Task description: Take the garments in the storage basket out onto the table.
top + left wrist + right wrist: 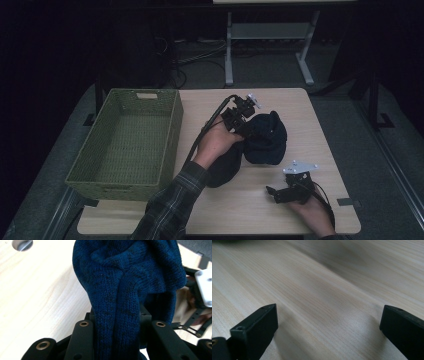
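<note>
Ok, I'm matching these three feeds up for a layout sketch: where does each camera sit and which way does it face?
High view: fixed above the person's side, looking forward and down on the table and green basket; both forearms and hands enter from the bottom.
Left gripper view: rides the left tool, looking along its jaws, which pinch the blue knit cloth.
Right gripper view: rides the right tool, looking low across bare wood between open jaws.
Shared: high and left gripper views both show the cloth.

Bare table (300, 107) right of knit cloth (265, 137); basket (172, 145) blocks left
</note>
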A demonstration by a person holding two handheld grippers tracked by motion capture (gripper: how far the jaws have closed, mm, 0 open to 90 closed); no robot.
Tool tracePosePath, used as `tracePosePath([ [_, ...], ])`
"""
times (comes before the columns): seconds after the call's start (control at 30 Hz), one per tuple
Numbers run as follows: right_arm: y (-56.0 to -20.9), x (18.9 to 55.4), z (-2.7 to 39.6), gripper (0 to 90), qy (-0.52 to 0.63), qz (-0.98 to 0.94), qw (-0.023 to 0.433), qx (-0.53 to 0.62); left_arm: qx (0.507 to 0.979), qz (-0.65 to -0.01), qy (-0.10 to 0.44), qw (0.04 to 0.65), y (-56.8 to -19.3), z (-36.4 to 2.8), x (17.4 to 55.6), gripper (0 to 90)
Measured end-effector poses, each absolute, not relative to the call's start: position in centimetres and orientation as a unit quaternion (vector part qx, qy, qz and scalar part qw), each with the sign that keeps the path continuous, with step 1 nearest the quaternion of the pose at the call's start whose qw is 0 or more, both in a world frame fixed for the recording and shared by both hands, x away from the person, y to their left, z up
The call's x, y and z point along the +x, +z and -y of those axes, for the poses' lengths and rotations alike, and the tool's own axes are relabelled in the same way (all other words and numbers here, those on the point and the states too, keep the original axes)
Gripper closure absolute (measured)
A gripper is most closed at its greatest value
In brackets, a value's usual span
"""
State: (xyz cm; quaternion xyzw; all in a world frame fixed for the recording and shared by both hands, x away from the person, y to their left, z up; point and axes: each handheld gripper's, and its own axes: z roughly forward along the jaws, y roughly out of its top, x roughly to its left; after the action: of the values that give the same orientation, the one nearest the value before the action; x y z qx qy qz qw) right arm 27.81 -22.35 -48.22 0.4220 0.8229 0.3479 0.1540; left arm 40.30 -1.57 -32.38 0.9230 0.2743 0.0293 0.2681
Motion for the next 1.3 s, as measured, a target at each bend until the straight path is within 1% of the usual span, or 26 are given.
tracePosePath([
  [0.37,-48.2,27.8,22.3,1.3,0.346,-0.823,0.152,0.424,0.925,-0.289,0.015,0.247,-36.8,2.8,41.2,67.2],
  [0.63,-48.2,27.8,22.4,1.3,0.347,-0.823,0.153,0.421,0.928,-0.291,0.012,0.235,-38.5,3.0,41.7,65.4],
  [0.73,-48.2,27.8,22.4,1.3,0.347,-0.824,0.153,0.421,0.928,-0.290,0.015,0.235,-38.3,2.9,41.7,60.0],
  [0.8,-48.2,27.8,22.3,1.3,0.347,-0.823,0.153,0.423,0.930,-0.286,0.014,0.232,-38.0,2.7,41.8,52.6],
  [0.93,-48.2,27.8,22.3,1.3,0.347,-0.823,0.152,0.423,0.925,-0.289,0.013,0.245,-37.4,2.0,41.7,39.1],
  [1.07,-48.2,27.8,22.4,1.2,0.347,-0.824,0.151,0.422,0.920,-0.293,0.033,0.257,-36.2,1.1,41.5,27.6],
  [1.1,-48.2,27.8,22.4,1.2,0.347,-0.824,0.152,0.422,0.919,-0.294,0.038,0.261,-35.9,0.8,41.5,26.2],
  [1.23,-48.2,27.8,22.4,1.3,0.347,-0.824,0.152,0.422,0.912,-0.295,0.047,0.281,-34.4,-0.4,41.3,26.1],
  [1.27,-48.2,27.8,22.4,1.3,0.347,-0.824,0.152,0.422,0.912,-0.292,0.051,0.282,-34.1,-0.7,41.2,27.4],
  [1.3,-48.2,27.8,22.4,1.3,0.347,-0.824,0.152,0.422,0.912,-0.291,0.053,0.285,-33.8,-1.0,41.0,31.3],
])
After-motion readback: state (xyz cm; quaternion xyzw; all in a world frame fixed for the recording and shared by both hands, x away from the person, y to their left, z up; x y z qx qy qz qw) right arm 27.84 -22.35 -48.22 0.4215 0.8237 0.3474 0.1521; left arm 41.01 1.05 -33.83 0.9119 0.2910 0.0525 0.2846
